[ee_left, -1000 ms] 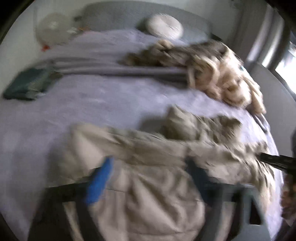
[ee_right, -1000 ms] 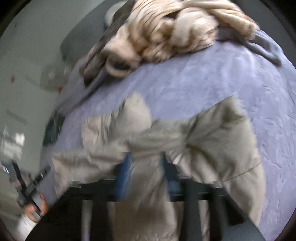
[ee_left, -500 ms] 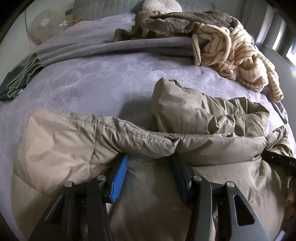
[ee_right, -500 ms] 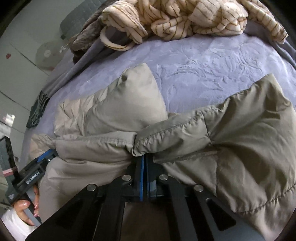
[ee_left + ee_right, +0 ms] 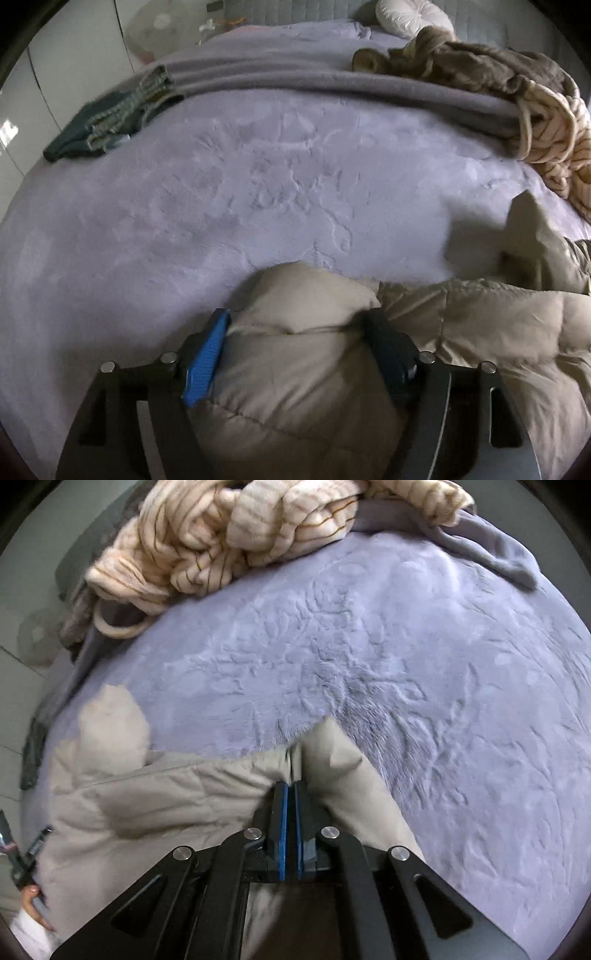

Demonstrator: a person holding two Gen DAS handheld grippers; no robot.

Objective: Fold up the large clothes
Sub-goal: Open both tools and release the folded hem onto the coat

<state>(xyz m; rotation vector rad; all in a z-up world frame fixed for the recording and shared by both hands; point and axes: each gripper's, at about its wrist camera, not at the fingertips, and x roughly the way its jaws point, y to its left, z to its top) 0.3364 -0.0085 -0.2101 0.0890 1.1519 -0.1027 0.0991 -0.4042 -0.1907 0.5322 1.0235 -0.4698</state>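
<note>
A beige puffer jacket (image 5: 480,332) lies on the lilac bedspread (image 5: 221,206). My left gripper (image 5: 299,325) is shut on a thick bunched part of the jacket, which bulges between its fingers. In the right wrist view my right gripper (image 5: 290,786) is shut tight on a thin edge of the jacket (image 5: 166,797), near the front of the bedspread (image 5: 406,657). A raised corner of the jacket (image 5: 110,723) stands up at the left. The left gripper (image 5: 22,853) and the hand that holds it show at the left edge.
A cream striped blanket (image 5: 229,535) and a brown fleece (image 5: 480,62) are piled at the back of the bed. A folded grey blanket (image 5: 332,85) runs across the bed. Dark green folded cloth (image 5: 107,122) lies at the left. A white round pillow (image 5: 413,16) is at the headboard.
Both grippers have pulled the jacket back toward the near edge of the bed. More bare bedspread shows ahead. The left gripper holds its bunch, the right stays clamped on the edge.
</note>
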